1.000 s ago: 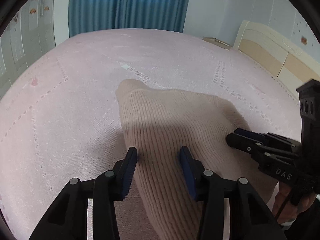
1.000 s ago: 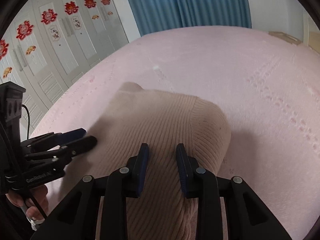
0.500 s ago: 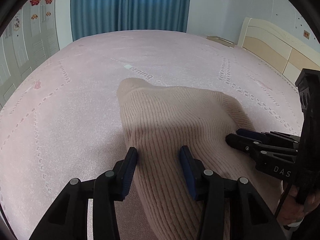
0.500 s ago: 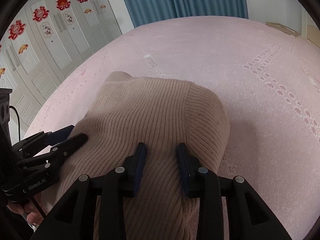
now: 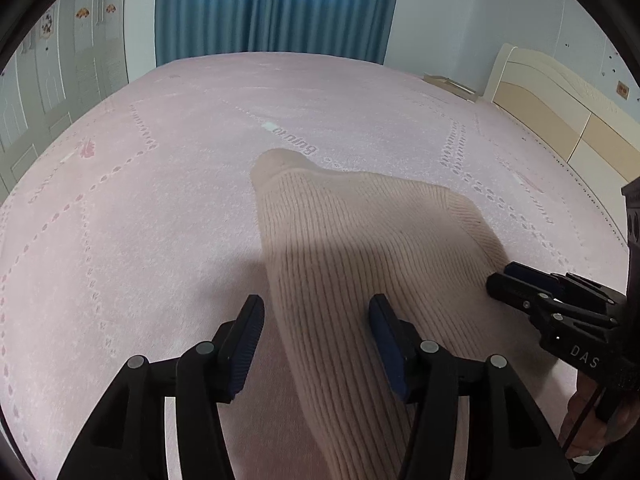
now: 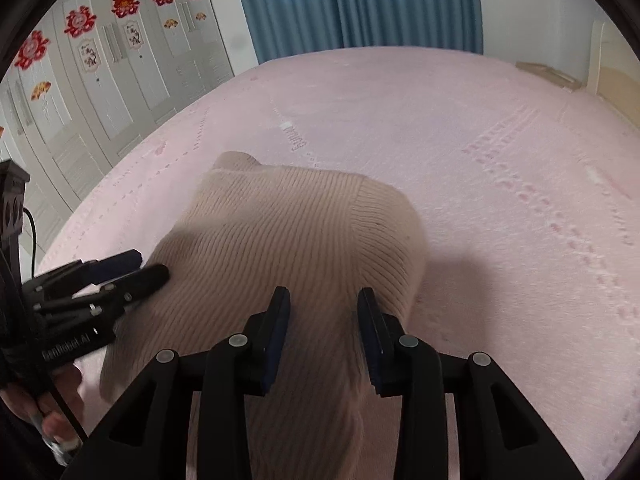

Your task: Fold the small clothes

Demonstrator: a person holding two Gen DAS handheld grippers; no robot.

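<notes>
The beige ribbed sweater [image 5: 372, 264] is lying on the pink bedspread [image 5: 132, 216], near the closer edge of the bed, and it is looking already folded at least once: one rounded fold edge is showing on its right side, and a small part, maybe the collar or a cuff, is sticking out at the far end. The near part of the garment is running down under both cameras, so I cannot tell how it is ending there.

The left gripper [image 5: 316, 336] is hovering over the left border of the sweater with its jaws spread apart, and nothing is between them. The right gripper [image 6: 323, 334] is hovering over the right part of the knit, also with the jaws parted and empty. Each one is appearing from the side in the other's view.

In my judgement, the work is standing between two folds. The next move is probably asking both grippers to go down, to pinch the near edge, and to carry it toward the far end.

Behind the bed, a blue curtain [image 5: 276, 8] is hanging, and white wardrobe doors [image 6: 100, 92] are carrying red paper decorations.
</notes>
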